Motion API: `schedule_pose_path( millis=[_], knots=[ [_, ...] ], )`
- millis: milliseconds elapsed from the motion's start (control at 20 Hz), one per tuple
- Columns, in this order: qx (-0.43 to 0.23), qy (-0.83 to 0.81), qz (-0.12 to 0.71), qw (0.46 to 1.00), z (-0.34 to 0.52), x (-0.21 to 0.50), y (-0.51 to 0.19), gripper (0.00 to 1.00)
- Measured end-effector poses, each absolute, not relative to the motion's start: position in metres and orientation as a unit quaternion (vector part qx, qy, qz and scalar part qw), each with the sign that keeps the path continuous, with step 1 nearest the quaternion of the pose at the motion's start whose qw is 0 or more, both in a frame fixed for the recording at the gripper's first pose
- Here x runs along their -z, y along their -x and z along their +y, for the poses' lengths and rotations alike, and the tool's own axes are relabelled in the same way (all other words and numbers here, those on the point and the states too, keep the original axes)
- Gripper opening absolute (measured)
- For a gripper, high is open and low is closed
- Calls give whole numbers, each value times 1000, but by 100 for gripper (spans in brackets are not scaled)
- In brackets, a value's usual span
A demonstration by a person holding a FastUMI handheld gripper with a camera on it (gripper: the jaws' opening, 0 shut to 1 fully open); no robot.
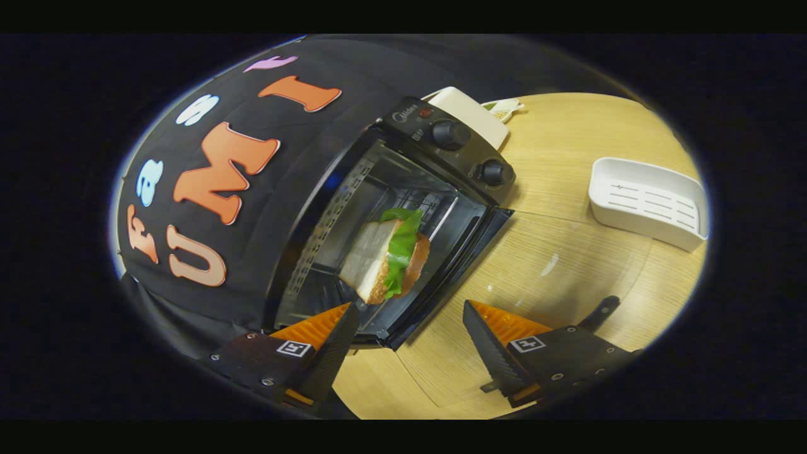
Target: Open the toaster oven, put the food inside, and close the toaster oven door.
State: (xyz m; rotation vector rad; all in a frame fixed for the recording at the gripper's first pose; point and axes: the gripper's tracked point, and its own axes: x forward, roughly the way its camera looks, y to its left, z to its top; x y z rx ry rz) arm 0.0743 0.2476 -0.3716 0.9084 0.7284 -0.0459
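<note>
The black toaster oven (403, 189) stands open against the booth wall, with two knobs (451, 134) on its control panel. Its glass door (555, 271) is folded down flat over the wooden table, and the dark door handle (599, 313) lies just beyond my right finger. A sandwich (388, 255) with white bread, a green lettuce leaf and a brown patty rests on the rack inside the oven, just ahead of my fingers. My gripper (410, 309) is open and holds nothing. Its left finger (334, 337) is at the oven's front edge; the right finger (492, 347) hangs over the lowered door.
A white slotted tray (649, 202) sits on the wooden table (567, 157) beyond the door. A white box (473, 113) and a small dish (504, 108) stand behind the oven's control panel.
</note>
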Motion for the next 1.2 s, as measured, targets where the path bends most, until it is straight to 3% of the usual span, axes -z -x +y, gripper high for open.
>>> schedule_pose_path(
  millis=[500,750,1200],
  knots=[
    [-37,-104,355,928,176,337,1,98],
    [-77,72,392,914,166,371,25,99],
    [-93,95,468,874,179,442,43,100]
  ],
)
